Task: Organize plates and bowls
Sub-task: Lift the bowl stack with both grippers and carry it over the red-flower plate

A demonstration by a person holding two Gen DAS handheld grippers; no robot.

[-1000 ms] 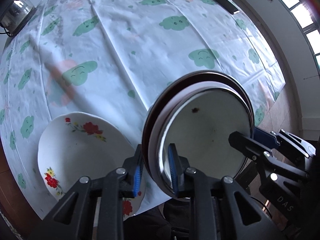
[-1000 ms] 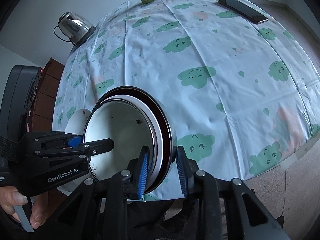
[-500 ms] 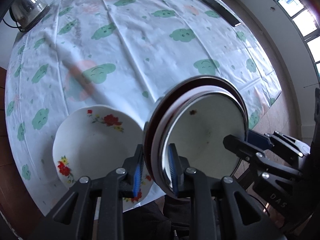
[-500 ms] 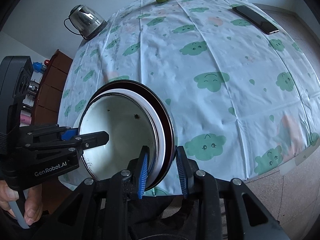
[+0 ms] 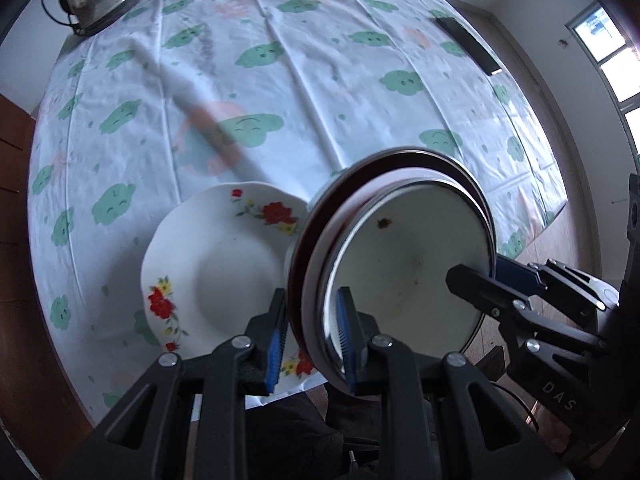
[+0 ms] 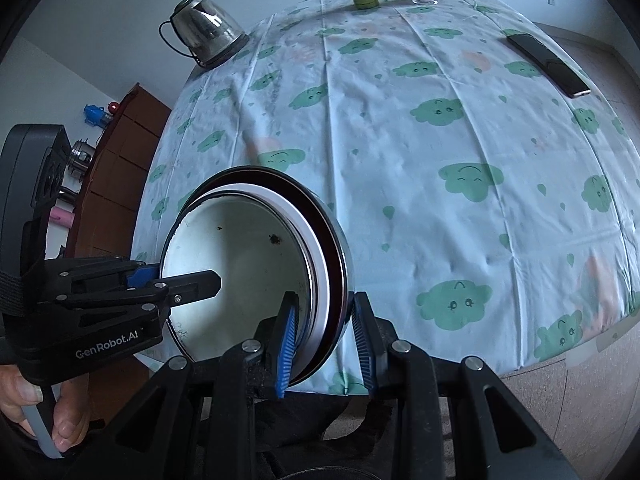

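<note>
Stacked bowls [image 5: 408, 276] hang over the near table edge, my left claw [image 5: 312, 340] and right claw [image 6: 326, 340] each clamped on opposite rims. Only the left view shows the flowered plate [image 5: 216, 276] on the tablecloth [image 5: 320, 92].

Both grippers clamp opposite rims of the nested bowls [image 5: 404, 276] over the table's near edge, the left gripper [image 5: 312, 340] pointing straight down and the right gripper [image 6: 326, 340] slanting downward, while a hand [image 6: 32, 412] grasps the left gripper's handle.
</note>
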